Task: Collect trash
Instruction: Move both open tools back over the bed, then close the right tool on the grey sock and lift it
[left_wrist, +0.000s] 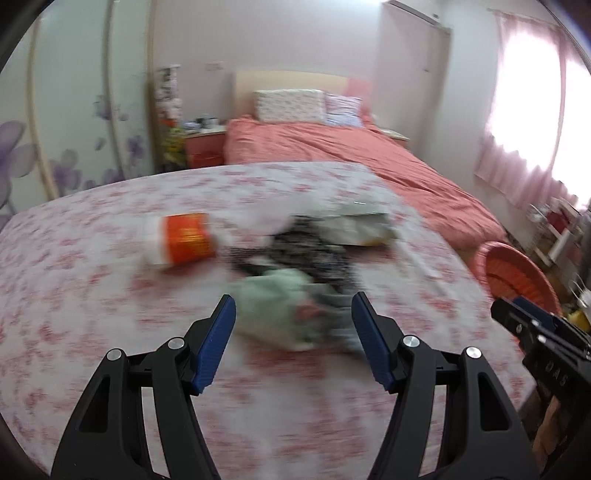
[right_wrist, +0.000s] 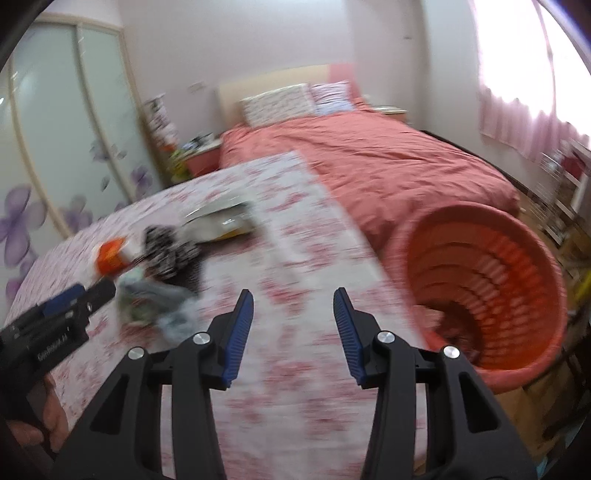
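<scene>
Trash before spread left hand-held gripper

Window glare, motion blur, fisheye warping

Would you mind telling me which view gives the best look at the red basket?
The right wrist view: the red basket fills its right side, with the whole rim and ribbed inner wall visible beside the table. The left wrist view shows only part of it at the right edge, partly behind the right gripper.
</scene>
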